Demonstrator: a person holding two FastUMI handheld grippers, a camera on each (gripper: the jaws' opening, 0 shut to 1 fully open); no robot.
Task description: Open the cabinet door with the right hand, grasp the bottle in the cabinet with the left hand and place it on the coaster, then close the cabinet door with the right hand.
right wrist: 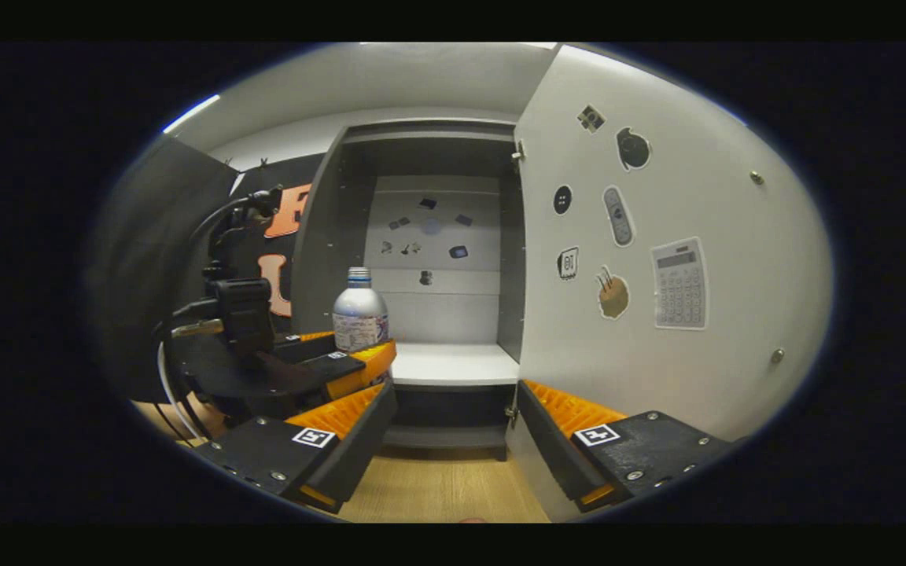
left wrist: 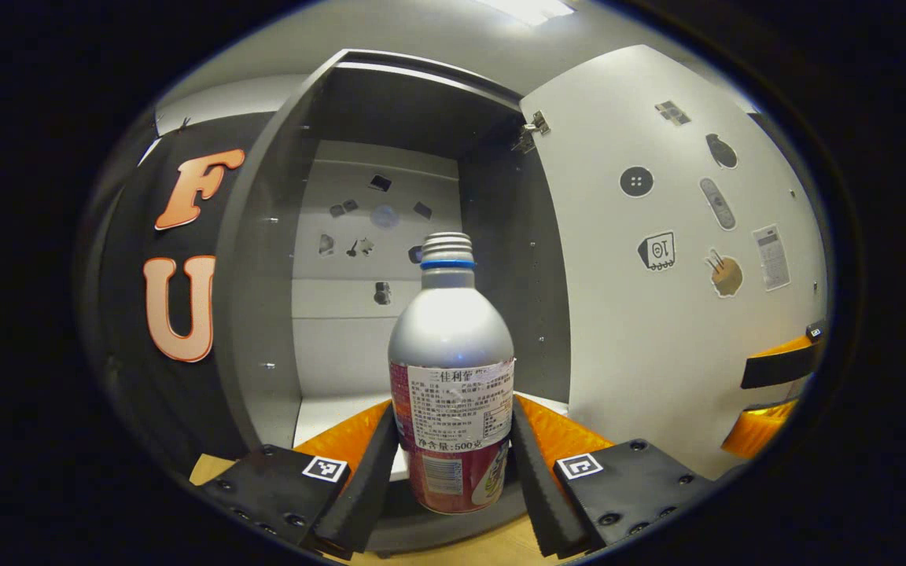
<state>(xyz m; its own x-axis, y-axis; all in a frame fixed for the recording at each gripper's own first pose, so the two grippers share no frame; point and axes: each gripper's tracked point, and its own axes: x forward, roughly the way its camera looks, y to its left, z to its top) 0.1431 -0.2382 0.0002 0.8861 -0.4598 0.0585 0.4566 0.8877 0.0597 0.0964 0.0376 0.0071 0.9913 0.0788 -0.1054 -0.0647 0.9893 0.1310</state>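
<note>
Left gripper [left wrist: 451,464] jaws pinch the bottle [left wrist: 451,369]; right gripper [right wrist: 453,440] jaws spread, holding nothing. Cabinet door [right wrist: 657,259] stands open. Left: coaster placement, door closing.

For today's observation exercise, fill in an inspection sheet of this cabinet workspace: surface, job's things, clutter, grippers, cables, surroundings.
Surface: wooden tabletop below the cabinet; pale cabinet shelf.
Job's things: bottle upright at the shelf's front; cabinet door swung open; coaster: nothing seen.
Clutter: stickers on the door and the cabinet's back wall.
Grippers: left gripper, a finger each side of the bottle, contact unclear; right gripper open, one finger near the door's lower edge.
Cables: black and white leads behind the left gripper.
Surroundings: black booth wall, ceiling light.
</note>
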